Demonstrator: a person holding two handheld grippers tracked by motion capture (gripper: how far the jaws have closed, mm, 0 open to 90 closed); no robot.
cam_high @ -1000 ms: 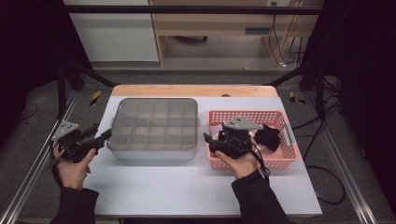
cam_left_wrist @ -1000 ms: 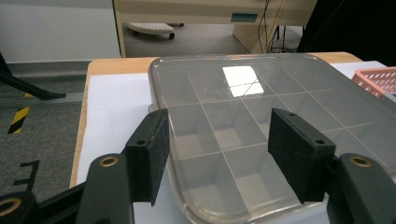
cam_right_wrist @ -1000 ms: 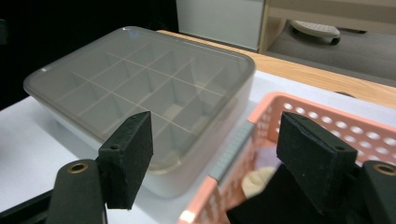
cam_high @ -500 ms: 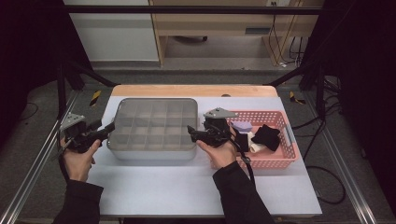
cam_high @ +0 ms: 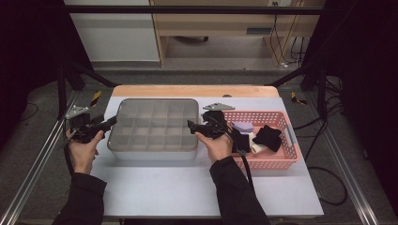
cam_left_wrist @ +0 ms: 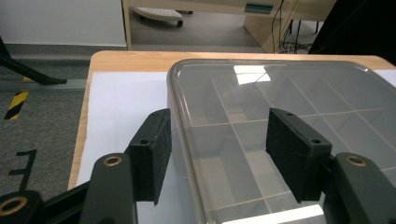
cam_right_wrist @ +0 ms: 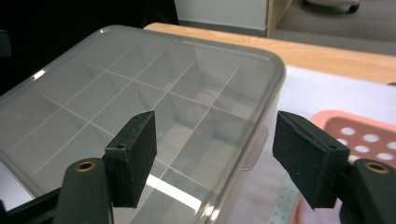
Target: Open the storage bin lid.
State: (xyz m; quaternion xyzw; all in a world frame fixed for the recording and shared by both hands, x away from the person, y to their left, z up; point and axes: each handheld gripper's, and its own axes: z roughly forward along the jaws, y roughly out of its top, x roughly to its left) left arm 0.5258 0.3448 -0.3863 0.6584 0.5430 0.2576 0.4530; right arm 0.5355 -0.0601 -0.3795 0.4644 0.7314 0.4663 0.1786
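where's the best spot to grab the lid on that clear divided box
Probably the lid by its two short edges, one gripper from each side. It is wide, flat and seated on the box, and its rim overhangs there. The left gripper and right gripper already straddle those edges, jaws open.

A pink perforated basket (cam_high: 277, 161) is seen at the right of the frame on the white worktop (cam_high: 187, 187). Inside it lie a black cloth item (cam_high: 268, 137), a lilac piece (cam_high: 242, 126) and a cream piece (cam_high: 256, 149). A wooden desk (cam_high: 216, 23) is seen at the top.
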